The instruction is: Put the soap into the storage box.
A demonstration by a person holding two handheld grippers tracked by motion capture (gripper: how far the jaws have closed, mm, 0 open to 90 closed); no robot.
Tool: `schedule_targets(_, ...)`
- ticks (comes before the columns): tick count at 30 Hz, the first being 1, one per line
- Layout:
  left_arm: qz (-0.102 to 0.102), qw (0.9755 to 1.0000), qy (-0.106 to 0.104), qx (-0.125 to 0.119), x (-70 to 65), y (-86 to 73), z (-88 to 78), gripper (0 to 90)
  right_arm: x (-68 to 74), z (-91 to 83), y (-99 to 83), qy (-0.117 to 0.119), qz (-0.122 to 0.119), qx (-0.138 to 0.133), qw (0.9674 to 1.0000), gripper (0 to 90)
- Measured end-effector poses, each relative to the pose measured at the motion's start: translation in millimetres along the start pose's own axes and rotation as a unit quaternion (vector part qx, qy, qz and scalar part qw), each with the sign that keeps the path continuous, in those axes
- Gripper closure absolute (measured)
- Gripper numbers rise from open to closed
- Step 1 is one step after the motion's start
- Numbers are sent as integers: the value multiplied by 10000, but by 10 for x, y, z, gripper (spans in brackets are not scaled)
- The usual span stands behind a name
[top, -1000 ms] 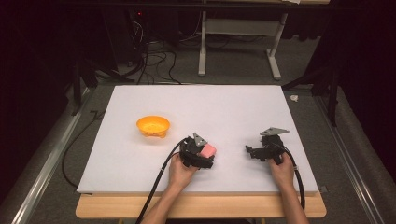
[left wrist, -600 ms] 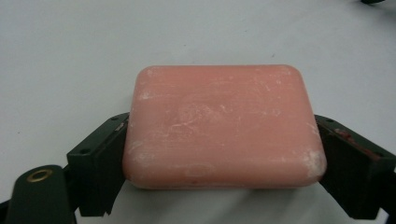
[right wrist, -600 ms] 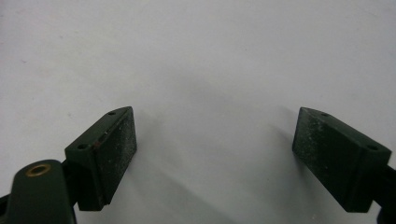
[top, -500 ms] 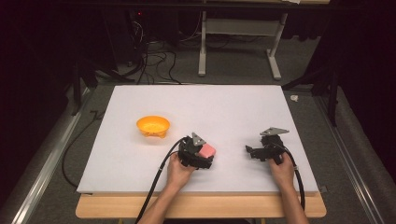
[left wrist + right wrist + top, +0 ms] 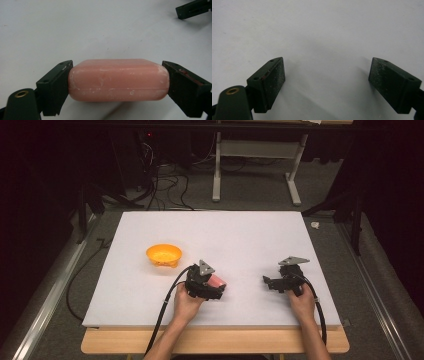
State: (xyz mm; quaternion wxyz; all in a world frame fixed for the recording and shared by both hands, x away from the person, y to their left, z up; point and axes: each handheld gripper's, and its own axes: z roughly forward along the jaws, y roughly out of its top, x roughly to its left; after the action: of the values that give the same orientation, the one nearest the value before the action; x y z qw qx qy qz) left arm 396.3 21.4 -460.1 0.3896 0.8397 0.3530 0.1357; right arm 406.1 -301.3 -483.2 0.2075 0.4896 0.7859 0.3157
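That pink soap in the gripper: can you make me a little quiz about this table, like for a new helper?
1. True or false: the left gripper is shut on the pink soap.
2. What colour is the bowl on the white table?
3. What sits between the jaws of the right gripper: a) the soap, b) nothing, c) the bowl?

Key:
1. True; both pads press on its ends.
2. Orange.
3. b; they stand apart over bare table.

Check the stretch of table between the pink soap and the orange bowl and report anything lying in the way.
Nothing visible lies between them. The left claw grips the pink soap, and bare white table runs up-left to the orange bowl.
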Motion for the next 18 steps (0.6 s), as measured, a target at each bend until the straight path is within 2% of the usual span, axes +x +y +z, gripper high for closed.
schedule_targets(18, 82, 9999, 92, -89, 76, 25, -240, 140, 1, 0, 0, -2, -1, -2, 10000, 143)
